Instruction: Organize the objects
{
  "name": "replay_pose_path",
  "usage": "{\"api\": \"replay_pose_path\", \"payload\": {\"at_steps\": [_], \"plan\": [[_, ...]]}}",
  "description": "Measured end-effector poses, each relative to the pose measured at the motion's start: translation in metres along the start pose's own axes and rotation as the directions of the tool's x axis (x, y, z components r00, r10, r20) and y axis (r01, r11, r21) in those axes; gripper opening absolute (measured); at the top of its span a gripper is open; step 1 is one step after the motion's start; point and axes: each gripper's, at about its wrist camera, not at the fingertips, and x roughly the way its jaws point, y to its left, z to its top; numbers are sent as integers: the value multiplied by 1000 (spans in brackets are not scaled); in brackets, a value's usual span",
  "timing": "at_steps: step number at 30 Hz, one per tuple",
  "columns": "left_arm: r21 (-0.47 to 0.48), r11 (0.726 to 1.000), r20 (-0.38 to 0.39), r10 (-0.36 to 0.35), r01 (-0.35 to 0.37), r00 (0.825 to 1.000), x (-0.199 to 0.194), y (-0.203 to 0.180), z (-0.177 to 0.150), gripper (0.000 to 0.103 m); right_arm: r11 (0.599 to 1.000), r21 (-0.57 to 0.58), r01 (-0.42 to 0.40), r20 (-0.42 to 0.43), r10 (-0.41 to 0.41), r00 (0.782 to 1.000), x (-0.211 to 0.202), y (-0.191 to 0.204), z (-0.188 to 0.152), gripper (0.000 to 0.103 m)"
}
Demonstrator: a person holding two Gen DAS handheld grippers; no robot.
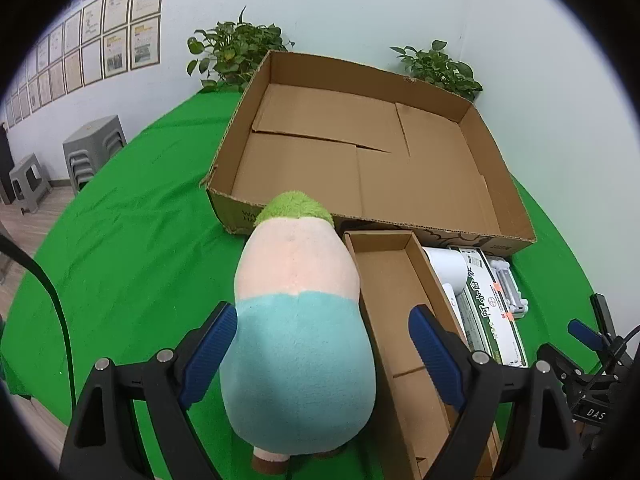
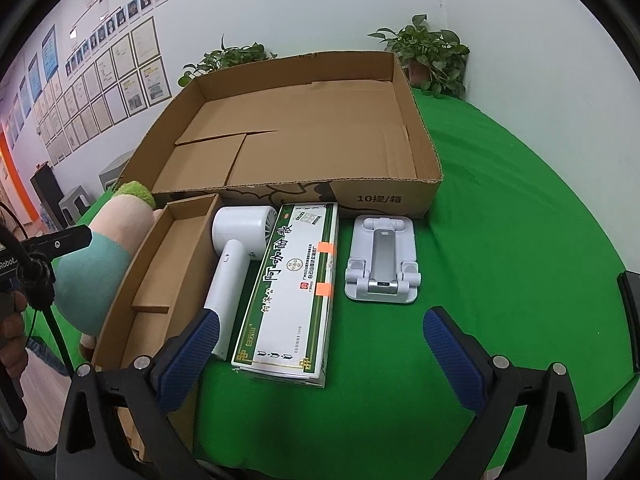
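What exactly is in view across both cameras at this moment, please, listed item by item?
Large cardboard box: one, brown, back of table, nothing inside.
Narrow cardboard tray: one, brown, in front of the box, left of the fan.
Plush toy: one, teal, peach and green, left of the tray.
Handheld fan: one, white, lying between tray and carton.
Carton: one, green and white, right of the fan.
Phone stand: one, white and grey, right of the carton.
Potted plants: two, green, behind the box.
Tablecloth: one, green.
Stools: grey, by the wall.
Left tongs: open around the plush toy.
Right tongs: open, empty.
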Motion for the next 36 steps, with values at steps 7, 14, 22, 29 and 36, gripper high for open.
{"api": "replay_pose_path", "payload": {"at_steps": [7, 14, 22, 29, 36], "plan": [[31, 999, -2, -22, 22, 1000, 1, 0, -2, 88, 1000, -15, -2, 5, 2, 1000, -2, 3, 1, 103], [3, 1000, -46, -26, 26, 999, 13, 14, -7, 88, 994, -91, -64, 40, 68, 997, -9, 12, 5, 103], [-81, 992, -80, -98, 92, 992, 25, 40, -29, 83, 934, -158, -322, 65, 335, 940, -16, 36, 36, 103], [-82, 990, -68, -125, 119, 990, 10, 58, -37, 73, 800, -222, -558, 1, 572, 820, -1, 111, 91, 103], [-51, 991, -37, -126, 124, 991, -18, 69, -56, 70, 708, -87, -701, -282, 657, 699, 76, 219, 97, 103]]}}
